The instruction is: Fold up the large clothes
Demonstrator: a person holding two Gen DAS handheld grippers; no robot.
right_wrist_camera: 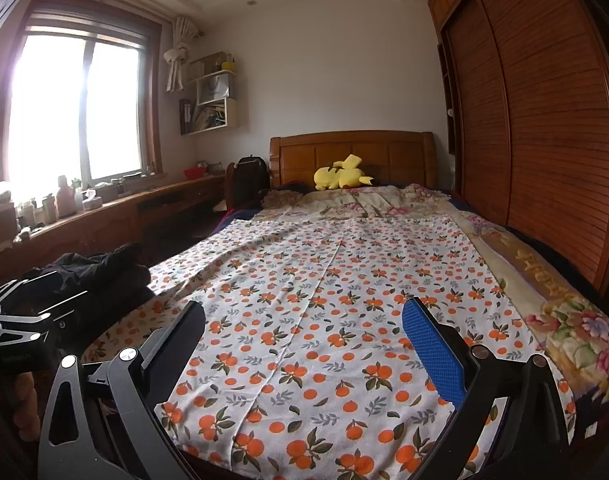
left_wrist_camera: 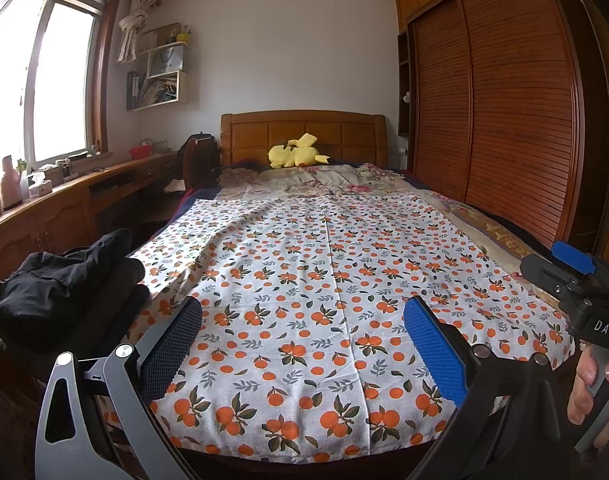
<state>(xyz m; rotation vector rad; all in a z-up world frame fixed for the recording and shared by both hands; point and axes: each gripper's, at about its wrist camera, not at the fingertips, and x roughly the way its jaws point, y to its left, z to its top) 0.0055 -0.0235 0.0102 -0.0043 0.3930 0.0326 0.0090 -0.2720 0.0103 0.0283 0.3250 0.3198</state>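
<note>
Nearest, the left gripper [left_wrist_camera: 302,320] hovers above the foot of the bed [left_wrist_camera: 304,458] with its jaws spread wide and nothing between them; one blue textured pad [left_wrist_camera: 434,354] faces inward. The right gripper [right_wrist_camera: 302,322] hangs beside it in the same way, jaws apart and empty. In the left wrist view the right gripper's black body carries the white letters "DAS" (the rest is cut off), and the person's hand [left_wrist_camera: 588,384] wraps its grey handle. Beneath both lies the orange-print cloth [left_wrist_camera: 328,280], spread flat over the bed with a seam running down its middle and some wrinkles on its left side. A heap of dark clothes [left_wrist_camera: 64,284] sits at the cloth's left edge. Beyond it, a floral quilt [right_wrist_camera: 364,200] covers the head of the bed, and a yellow plush toy [left_wrist_camera: 294,154] lies against the wooden headboard [left_wrist_camera: 302,130]. A louvred wardrobe [left_wrist_camera: 504,100] fills the right wall.
</note>
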